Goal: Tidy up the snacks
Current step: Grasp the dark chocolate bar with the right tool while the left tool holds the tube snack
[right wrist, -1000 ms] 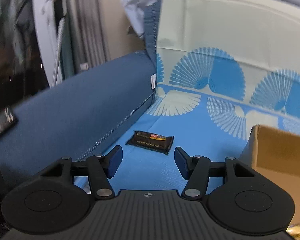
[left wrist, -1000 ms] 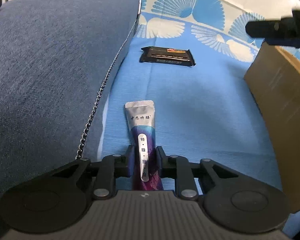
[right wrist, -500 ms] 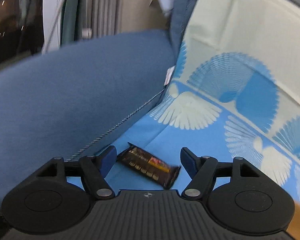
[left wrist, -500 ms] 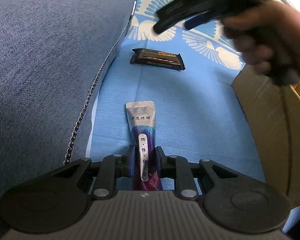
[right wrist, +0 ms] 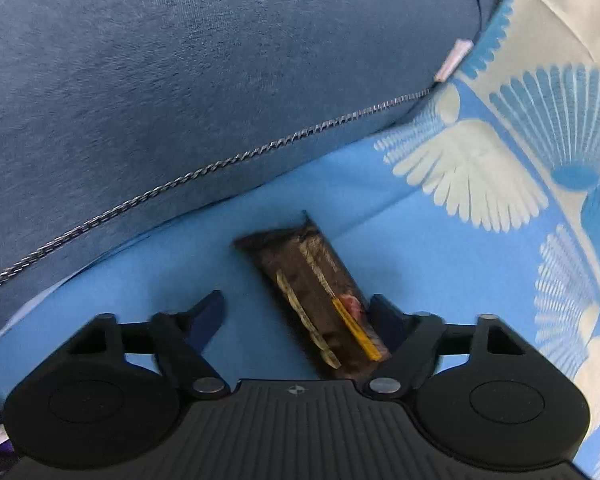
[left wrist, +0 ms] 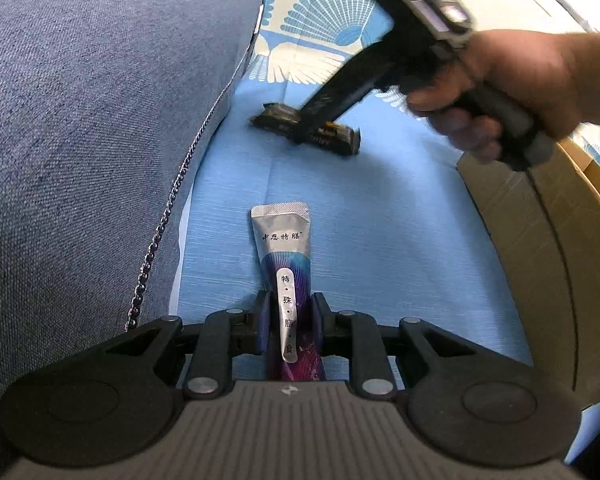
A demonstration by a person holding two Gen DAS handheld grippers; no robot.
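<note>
A: Surface first?
B: Light blue sheet point(left wrist: 380, 216) with white and blue fan prints, runs up the back too. Big denim-blue cushion point(left wrist: 92, 120) along the left edge in the left wrist view, zipper chain point(left wrist: 156, 240) on its seam. Cardboard box point(left wrist: 548, 248) at the right, cut by the frame.

A: Hands?
B: Left gripper point(left wrist: 288, 320) angled down at the sheet, pinching a silver-and-purple tube sachet point(left wrist: 284, 252) at its lower half; the sachet's top end lies flat on the sheet, pointing away. Right hand point(left wrist: 512, 88) comes in from the upper right, wrapped round the handle of the right gripper point(right wrist: 296, 312), which is tipped steeply down over the dark snack bar point(right wrist: 320, 300).

A: Right jaws?
B: Partly spread, and they've just been closing. Bar sits between them, lying on the sheet near the cushion seam. Right finger looks against the bar's edge, left finger point(right wrist: 210, 312) clearly apart from it. Not clamped.

A: Anything unclear?
B: Right gripper and bar are motion-blurred in the left view; the gripper's body covers the bar's middle there. Bar print unreadable. Sachet's bottom end hidden under the left gripper. Box inside not visible.
</note>
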